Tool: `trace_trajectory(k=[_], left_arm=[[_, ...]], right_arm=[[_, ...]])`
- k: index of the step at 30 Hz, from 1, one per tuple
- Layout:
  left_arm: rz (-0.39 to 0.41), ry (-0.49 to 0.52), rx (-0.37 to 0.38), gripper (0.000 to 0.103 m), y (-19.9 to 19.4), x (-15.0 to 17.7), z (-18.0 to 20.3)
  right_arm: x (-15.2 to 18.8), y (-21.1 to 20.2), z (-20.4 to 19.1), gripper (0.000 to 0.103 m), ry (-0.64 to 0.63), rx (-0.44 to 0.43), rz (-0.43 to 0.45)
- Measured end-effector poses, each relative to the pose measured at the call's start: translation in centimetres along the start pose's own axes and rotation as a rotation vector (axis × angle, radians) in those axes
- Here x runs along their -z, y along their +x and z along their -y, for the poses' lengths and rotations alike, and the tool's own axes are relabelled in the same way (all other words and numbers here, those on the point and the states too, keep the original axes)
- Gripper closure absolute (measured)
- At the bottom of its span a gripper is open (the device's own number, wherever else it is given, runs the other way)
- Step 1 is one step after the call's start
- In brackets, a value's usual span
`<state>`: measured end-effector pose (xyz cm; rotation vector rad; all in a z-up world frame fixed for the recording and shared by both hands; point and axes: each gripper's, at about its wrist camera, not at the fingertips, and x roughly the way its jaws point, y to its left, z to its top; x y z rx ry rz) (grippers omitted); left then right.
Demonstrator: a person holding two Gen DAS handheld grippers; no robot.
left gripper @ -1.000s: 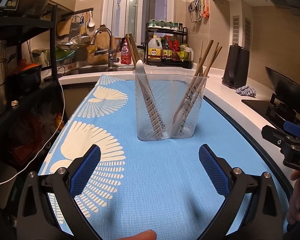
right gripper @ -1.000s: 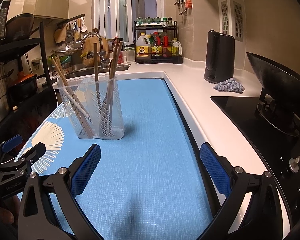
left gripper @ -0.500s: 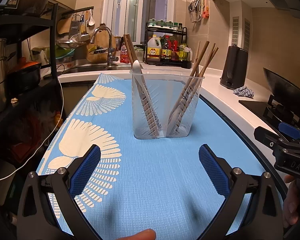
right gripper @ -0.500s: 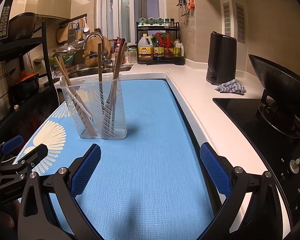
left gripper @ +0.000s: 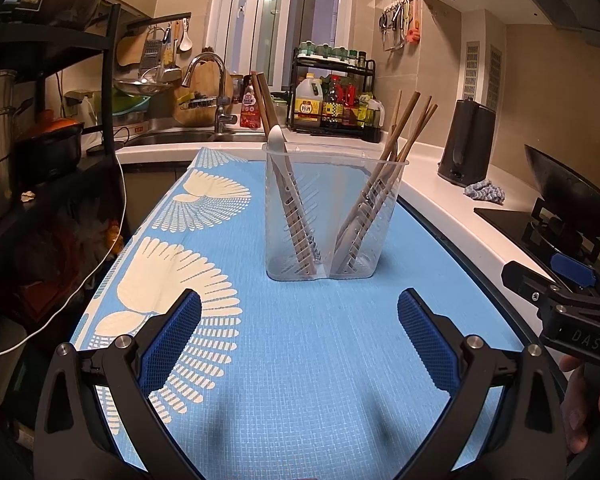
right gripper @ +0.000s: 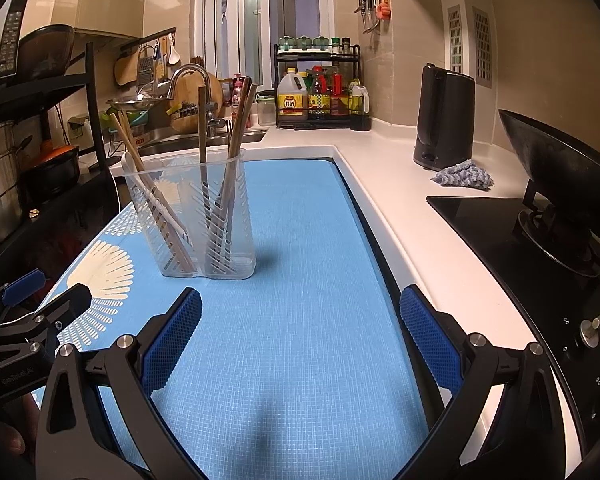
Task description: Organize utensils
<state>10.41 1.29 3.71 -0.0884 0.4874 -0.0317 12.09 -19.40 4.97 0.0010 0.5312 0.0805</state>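
A clear plastic utensil holder stands upright on the blue mat. Its left compartment holds a white spoon and wooden chopsticks; its right compartment holds several wooden chopsticks. The holder also shows in the right wrist view. My left gripper is open and empty, short of the holder. My right gripper is open and empty, to the right of the holder. Each gripper shows at the edge of the other's view.
A black kettle and a grey cloth sit on the white counter at right. A wok rests on the black hob. A bottle rack, the sink tap and black shelves lie beyond and left.
Both grippers have drawn back slightly from the holder, which now looks a little farther away. Both stay open and empty.
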Motion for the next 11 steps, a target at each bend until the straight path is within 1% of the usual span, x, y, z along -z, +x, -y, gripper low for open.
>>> trace_trajectory(k=[11], left_arm=[[-0.01,-0.001,-0.011,0.007,0.27,0.0,-0.16]], right_arm=[[-0.01,0.0,-0.02,0.005,0.0,-0.001,-0.001]])
